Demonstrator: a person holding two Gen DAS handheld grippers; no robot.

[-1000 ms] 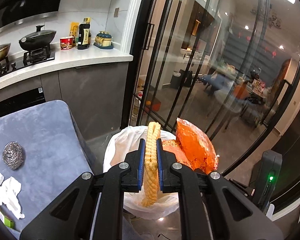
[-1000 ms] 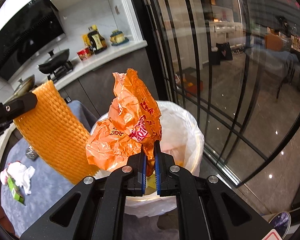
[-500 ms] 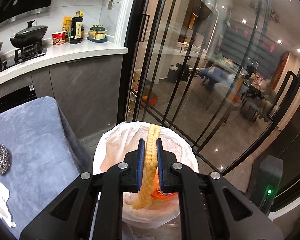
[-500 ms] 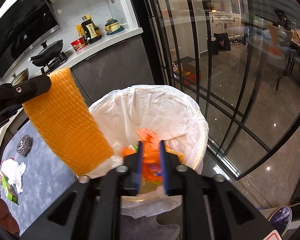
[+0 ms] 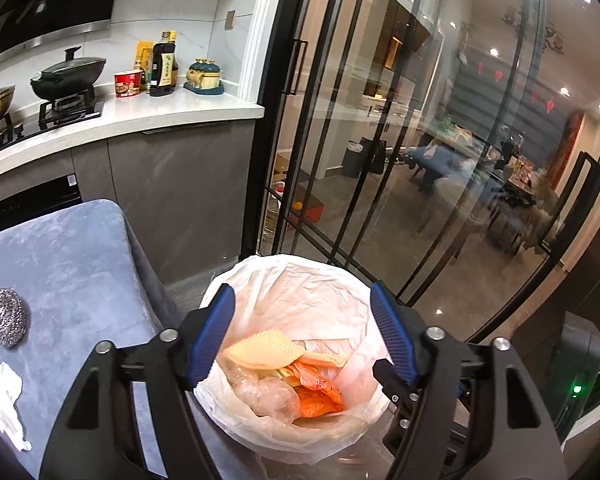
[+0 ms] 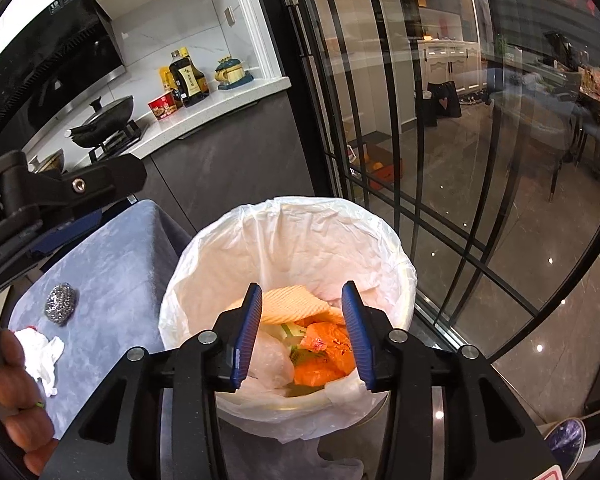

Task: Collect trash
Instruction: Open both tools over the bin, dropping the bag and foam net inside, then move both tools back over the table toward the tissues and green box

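**Trash dropped into the lined bin by the glass doors**

On the grey cloth-covered surface (image 5: pixel 72 264) lie a steel scourer (image 5: pixel 6 322) and crumpled tissue (image 5: pixel 2 404). Right of it, the bin (image 6: pixel 288 240) holds the yellow foam net (image 5: pixel 266 350) and orange wrapper (image 6: pixel 326 354), both gripped a second ago. Left tongs (image 5: pixel 302 334) and right tongs (image 6: pixel 302 334) have just been opening, empty, above it.

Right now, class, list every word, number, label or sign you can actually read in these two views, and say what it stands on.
"19" - white print on the black range hood, top left of the right wrist view; the small line beneath it is too small to read.
Dark sauce bottle: label characters too blurred to read.
Red instant-noodle cup: print unreadable.
Orange wrapper in the bin: red marks, not legible.
Oven-front sticker: too small.
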